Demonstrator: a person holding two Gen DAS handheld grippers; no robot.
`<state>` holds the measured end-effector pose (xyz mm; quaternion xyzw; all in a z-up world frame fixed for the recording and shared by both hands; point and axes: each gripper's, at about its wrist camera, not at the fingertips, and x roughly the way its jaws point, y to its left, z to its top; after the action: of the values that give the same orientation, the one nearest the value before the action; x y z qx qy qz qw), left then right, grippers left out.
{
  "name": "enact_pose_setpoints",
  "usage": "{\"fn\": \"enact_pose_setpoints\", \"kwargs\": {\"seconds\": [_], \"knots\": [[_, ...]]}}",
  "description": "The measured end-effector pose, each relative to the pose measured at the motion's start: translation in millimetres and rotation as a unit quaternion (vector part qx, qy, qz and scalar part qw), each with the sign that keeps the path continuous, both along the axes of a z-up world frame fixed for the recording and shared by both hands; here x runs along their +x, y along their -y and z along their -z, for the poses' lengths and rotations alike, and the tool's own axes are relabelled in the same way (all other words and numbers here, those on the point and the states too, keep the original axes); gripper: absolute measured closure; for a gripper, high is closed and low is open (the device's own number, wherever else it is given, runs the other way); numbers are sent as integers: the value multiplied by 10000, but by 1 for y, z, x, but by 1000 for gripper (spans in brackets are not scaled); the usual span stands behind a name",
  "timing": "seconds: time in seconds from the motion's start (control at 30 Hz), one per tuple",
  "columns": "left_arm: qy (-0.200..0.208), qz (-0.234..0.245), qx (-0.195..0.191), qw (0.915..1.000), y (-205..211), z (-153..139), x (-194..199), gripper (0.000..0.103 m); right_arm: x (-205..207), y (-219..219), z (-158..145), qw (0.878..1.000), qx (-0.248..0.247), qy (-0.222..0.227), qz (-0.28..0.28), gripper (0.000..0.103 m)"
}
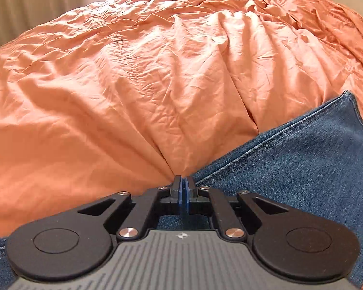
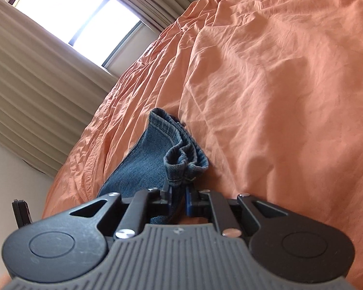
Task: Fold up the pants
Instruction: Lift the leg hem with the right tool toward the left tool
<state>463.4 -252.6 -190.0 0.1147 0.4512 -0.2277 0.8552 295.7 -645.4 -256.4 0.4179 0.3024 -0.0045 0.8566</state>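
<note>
Orange bedsheet [image 1: 133, 84]; right claw [image 2: 179, 191] pinches jeans [image 2: 142, 164] cuff, left claw [image 1: 182, 183] clenched.

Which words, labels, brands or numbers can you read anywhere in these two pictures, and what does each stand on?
None: no words or numbers can be read in either view.
Left gripper: one small round emblem on its grey body, not lettering.
Right gripper: a fainter mark on its grey body, too blurred to read.
Jeans and sheet: no label shows.

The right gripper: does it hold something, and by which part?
The right gripper is shut on the jeans, pinching the bunched hem end of the legs, which lie on the orange bedsheet.
</note>
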Motion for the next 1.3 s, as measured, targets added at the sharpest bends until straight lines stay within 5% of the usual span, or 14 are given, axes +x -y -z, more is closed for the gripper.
{"fn": "enact_pose_setpoints", "kwargs": {"seconds": [0.3,0.7,1.0,1.3], "knots": [[358,37,274,9990,12,-27,-35,97,-3,-2,-12,10000,-49,-21,81,99],[-195,187,-94,9996,-13,-16,-142,99,1,-21,-60,9985,-543,80,78,100],[-568,273,-480,9969,-24,-12,-178,102,0,-70,-144,9907,-1201,602,-209,100],[-383,12,-1229,9917,-100,-59,-196,101,9,-173,-247,9649,-2125,1315,-806,100]]}}
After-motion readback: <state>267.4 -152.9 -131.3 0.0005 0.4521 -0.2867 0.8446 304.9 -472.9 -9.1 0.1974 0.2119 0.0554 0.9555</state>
